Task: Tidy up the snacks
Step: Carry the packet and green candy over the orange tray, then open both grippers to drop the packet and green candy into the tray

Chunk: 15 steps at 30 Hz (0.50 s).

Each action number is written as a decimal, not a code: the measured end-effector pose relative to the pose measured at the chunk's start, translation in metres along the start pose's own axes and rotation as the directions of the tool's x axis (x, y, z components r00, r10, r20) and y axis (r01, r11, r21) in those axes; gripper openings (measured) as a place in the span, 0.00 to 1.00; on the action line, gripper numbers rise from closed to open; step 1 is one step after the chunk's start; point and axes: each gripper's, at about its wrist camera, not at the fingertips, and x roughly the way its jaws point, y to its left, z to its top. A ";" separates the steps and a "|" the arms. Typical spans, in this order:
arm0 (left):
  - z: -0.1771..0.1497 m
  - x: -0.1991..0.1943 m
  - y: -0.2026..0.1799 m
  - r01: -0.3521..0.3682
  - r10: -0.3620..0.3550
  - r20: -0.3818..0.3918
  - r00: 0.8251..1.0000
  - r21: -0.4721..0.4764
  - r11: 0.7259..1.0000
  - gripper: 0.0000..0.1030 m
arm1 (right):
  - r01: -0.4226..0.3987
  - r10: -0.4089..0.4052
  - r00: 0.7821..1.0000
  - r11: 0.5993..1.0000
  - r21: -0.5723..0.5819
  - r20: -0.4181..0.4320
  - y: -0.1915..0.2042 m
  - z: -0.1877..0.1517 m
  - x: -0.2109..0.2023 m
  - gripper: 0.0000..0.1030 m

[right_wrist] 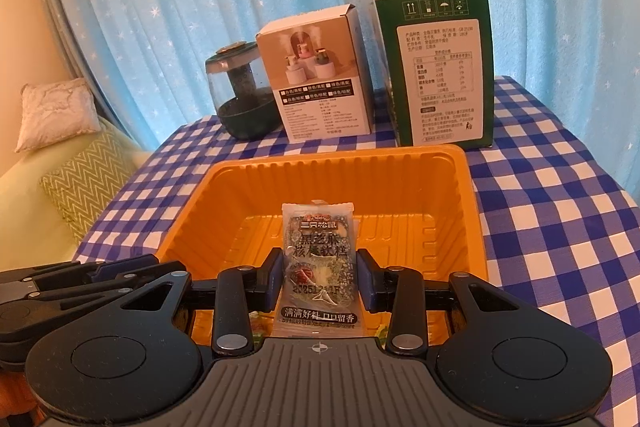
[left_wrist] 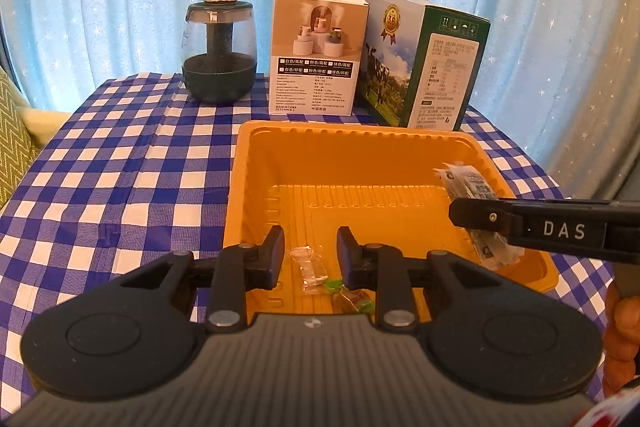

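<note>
An orange plastic tray [left_wrist: 360,131] [right_wrist: 320,157] stands on the blue checked tablecloth. My left gripper [left_wrist: 310,251] hangs open over the tray's near end. A clear-wrapped candy [left_wrist: 311,267] lies on the tray floor below the gap, touched by neither pad. A green-wrapped candy [left_wrist: 352,298] lies just beside it. My right gripper [right_wrist: 319,275] is shut on a grey printed snack packet [right_wrist: 318,259] [left_wrist: 470,187], holding it upright over the tray's right side. The left gripper's fingers [right_wrist: 120,267] show at the left edge of the right wrist view.
Behind the tray stand a dark glass jar [left_wrist: 218,55], a white product box [left_wrist: 316,55] and a green carton [left_wrist: 424,67]. Blue starred curtains hang behind the table. A cushioned seat [right_wrist: 80,179] is off the table's left edge. A hand [left_wrist: 624,327] shows at right.
</note>
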 end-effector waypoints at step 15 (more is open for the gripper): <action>-0.004 0.001 -0.003 0.001 -0.001 -0.009 1.000 0.023 1.000 0.25 | -0.023 0.023 1.000 0.999 -0.038 0.008 0.007 -0.002 0.002 0.39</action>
